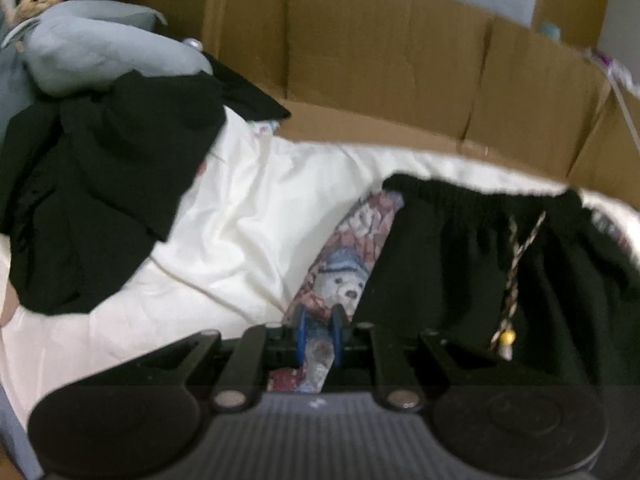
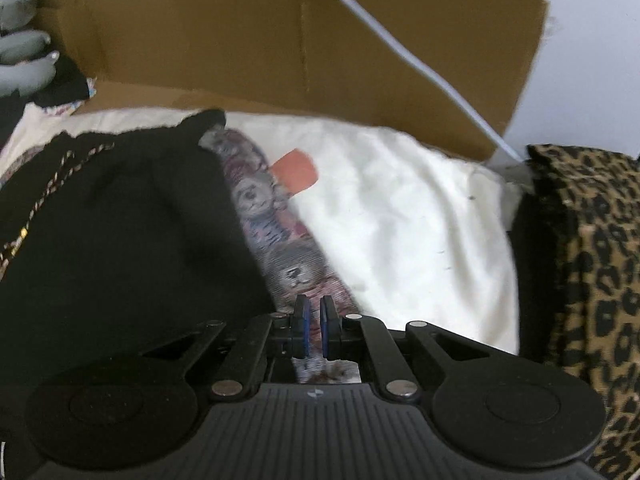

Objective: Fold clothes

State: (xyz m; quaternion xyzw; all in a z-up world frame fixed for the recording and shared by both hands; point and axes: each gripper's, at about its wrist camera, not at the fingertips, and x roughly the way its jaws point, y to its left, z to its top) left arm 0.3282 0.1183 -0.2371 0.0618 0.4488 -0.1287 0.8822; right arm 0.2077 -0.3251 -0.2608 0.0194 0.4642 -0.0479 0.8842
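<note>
A bear-print cloth lies on a white sheet, with a black drawstring garment spread on top of it. My left gripper is shut on the cloth's near left edge, and a fold of the print sits between the blue pads. In the right wrist view the same bear-print cloth shows as a strip along the right side of the black garment. My right gripper is shut on that strip's near end. Most of the cloth is hidden beneath the black garment.
A heap of black clothes and a grey plush toy lie at the far left. Cardboard walls close off the back. A leopard-print fabric sits at the right, past the white sheet. A white cable crosses the cardboard.
</note>
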